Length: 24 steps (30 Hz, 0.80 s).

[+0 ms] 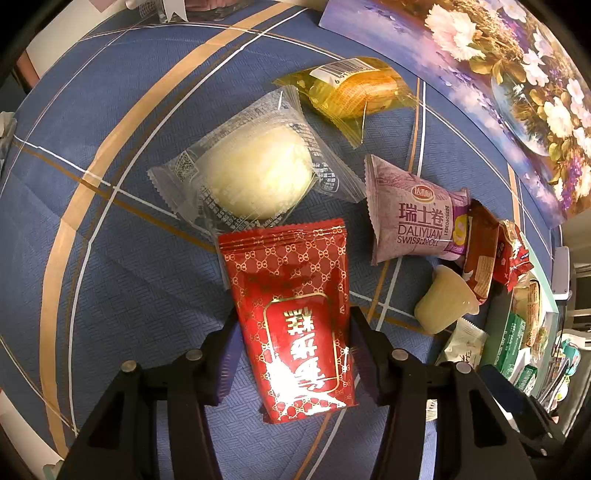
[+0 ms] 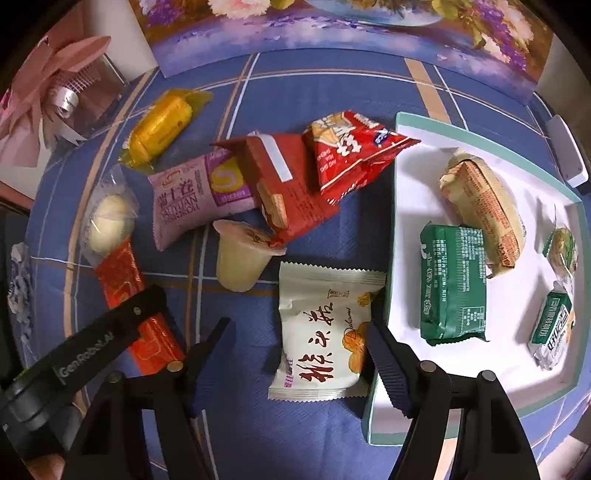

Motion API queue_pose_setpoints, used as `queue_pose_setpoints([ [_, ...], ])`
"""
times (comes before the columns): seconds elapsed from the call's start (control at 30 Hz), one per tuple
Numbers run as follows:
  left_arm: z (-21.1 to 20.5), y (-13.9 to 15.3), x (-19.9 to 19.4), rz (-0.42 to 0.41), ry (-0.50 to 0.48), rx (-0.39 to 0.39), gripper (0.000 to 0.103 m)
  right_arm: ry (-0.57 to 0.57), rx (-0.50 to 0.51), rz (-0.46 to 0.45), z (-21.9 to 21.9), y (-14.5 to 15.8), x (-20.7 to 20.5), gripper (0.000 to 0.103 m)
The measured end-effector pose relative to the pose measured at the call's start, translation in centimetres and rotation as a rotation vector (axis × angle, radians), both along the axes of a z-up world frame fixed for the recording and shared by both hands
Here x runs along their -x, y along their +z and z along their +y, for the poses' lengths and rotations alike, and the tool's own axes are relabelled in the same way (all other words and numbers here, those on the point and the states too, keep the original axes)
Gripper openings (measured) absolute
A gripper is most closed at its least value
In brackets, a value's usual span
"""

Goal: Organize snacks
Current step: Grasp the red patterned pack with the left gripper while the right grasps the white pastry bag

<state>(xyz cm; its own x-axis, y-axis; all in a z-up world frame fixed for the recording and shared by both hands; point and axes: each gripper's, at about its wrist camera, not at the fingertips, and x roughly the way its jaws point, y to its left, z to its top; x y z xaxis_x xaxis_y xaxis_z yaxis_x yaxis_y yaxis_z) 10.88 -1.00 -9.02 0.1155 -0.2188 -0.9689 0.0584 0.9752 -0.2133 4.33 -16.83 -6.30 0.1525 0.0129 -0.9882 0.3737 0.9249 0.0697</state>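
My left gripper (image 1: 293,350) has its jaws closed against both sides of a red gold-patterned snack pouch (image 1: 291,317) lying on the blue tablecloth; the pouch also shows in the right wrist view (image 2: 129,295). My right gripper (image 2: 299,354) is open, its jaws either side of a white pastry packet (image 2: 321,332) next to a white tray (image 2: 406,155). The tray holds green packets (image 2: 454,284) and a beige wrapped cake (image 2: 484,210). Loose on the cloth lie a clear-wrapped white bun (image 1: 255,173), a yellow-wrapped cake (image 1: 354,92), a purple Swiss roll (image 1: 417,218), a jelly cup (image 2: 240,254) and red packets (image 2: 351,155).
A flower painting (image 2: 332,33) stands along the table's back edge. A clear gift box with a pink bow (image 2: 55,92) sits at the back left. The tray's teal rim (image 2: 373,406) touches my right gripper's right finger. A white device (image 2: 565,151) lies beyond the tray.
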Motion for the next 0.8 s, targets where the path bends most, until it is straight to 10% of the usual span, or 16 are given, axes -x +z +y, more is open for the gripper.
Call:
queue_pose_setpoints([
  [0.8, -0.1, -0.4, -0.1, -0.001, 0.003, -0.003, 0.056, 0.023, -0.092, -0.028, 0.5, -1.0, -0.4, 0.076],
])
